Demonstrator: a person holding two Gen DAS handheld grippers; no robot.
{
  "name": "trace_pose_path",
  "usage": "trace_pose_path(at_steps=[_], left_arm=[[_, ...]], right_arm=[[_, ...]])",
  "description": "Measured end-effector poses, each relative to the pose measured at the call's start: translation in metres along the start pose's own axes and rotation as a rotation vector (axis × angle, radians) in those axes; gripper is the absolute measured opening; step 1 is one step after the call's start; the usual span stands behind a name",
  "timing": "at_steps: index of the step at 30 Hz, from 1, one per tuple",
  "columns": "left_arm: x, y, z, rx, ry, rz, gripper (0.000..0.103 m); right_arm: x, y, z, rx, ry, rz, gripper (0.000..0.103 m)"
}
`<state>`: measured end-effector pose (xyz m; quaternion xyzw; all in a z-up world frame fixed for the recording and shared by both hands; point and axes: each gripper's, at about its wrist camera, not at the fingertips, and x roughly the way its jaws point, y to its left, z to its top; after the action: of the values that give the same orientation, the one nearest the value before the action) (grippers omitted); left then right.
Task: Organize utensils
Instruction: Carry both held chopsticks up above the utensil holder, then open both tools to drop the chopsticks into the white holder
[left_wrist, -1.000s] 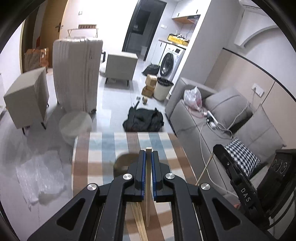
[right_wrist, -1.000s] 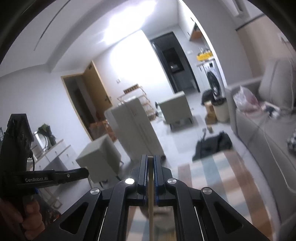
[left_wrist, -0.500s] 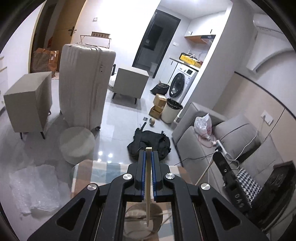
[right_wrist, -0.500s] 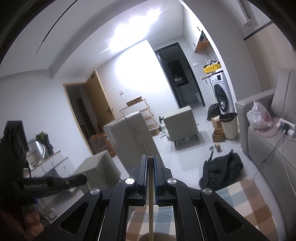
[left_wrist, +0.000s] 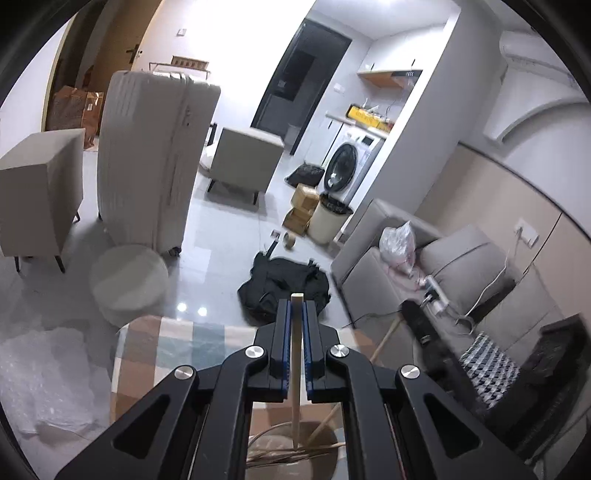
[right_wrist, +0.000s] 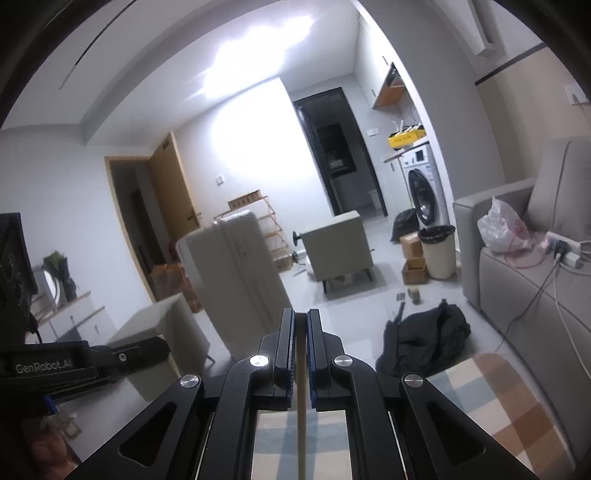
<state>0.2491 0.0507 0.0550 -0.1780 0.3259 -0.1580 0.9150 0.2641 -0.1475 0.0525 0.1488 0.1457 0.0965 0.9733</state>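
The left gripper (left_wrist: 296, 317) is pressed together on a pale wooden chopstick (left_wrist: 295, 369), blue pads flat against both its sides. The chopstick stands upright between the jaws; its square top pokes just above the fingertips and its thin end points down into a round brown container (left_wrist: 325, 448) at the bottom of the left wrist view. More thin sticks (left_wrist: 280, 456) lie across the inside of that container, and another chopstick (left_wrist: 323, 424) leans on its right rim. The container sits on a checked tablecloth (left_wrist: 147, 350) of tan, blue and cream.

To the right, in the same view, the other gripper's dark body reaches in, blurred, in front of a grey sofa (left_wrist: 461, 266).

The right gripper (right_wrist: 302, 325) is likewise pinching a second chopstick (right_wrist: 301, 424), a slim pale stick that runs straight down from between the closed pads and out of the bottom of the right wrist view, over the checked cloth (right_wrist: 480, 398). Its lower end is out of view. A black bag (right_wrist: 424, 339) lies on the floor beyond the table edge.
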Motion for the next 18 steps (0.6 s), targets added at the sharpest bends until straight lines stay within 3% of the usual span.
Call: trace_pose_path(at_steps=[10, 14, 18], left_arm=[[-0.001, -0.009, -0.006, 0.047, -0.019, 0.023, 0.001], [-0.001, -0.010, -0.010, 0.057, 0.006, 0.018, 0.001], [0.003, -0.008, -0.011, 0.039, 0.082, 0.006, 0.001]], right_arm=[[-0.007, 0.006, -0.014, -0.055, 0.031, 0.013, 0.005], [-0.011, 0.004, -0.019, -0.056, 0.068, 0.024, 0.005], [-0.016, -0.003, -0.023, -0.049, 0.120, 0.039, 0.006]])
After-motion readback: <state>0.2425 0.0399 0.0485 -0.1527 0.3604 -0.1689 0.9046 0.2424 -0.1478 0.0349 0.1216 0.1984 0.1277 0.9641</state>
